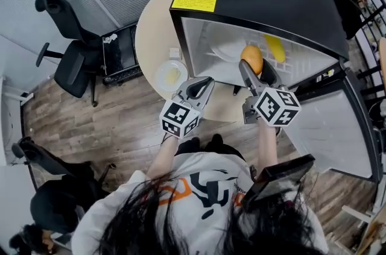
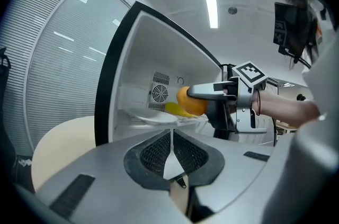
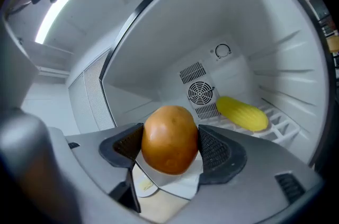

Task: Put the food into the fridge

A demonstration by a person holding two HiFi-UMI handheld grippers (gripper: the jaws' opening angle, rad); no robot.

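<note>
Between the pads of the right claw [image 1: 256, 69], the orange-brown food [image 3: 169, 138] is sitting clamped across its widest part. Both jaws are pressing on its sides, and the claw is pointing into the open fridge [image 1: 199, 46]. Ahead of this claw and a little to its right, a yellow food [image 3: 242, 113] is lying on the white wire shelf [image 3: 280, 125]. Ahead and to its left, a white plate [image 2: 156, 118] is resting inside the fridge as well. The left claw [image 2: 171, 151] is hanging beside the right one, outside the opening, with its jaws pressed together on nothing. Off to the left claw's left, a small plate [image 1: 171, 73] with something pale yellow on it is sitting on the table [image 1: 151, 31]. The step in hand is looking like the placing. To do it well, I would be carrying the right claw forward over a bare stretch of shelf, lowering until the food is touching the wires, then easing the jaws apart slowly. A round thing is likely to roll, so setting it well clear of the yellow food and drawing straight back would be wise.
</note>
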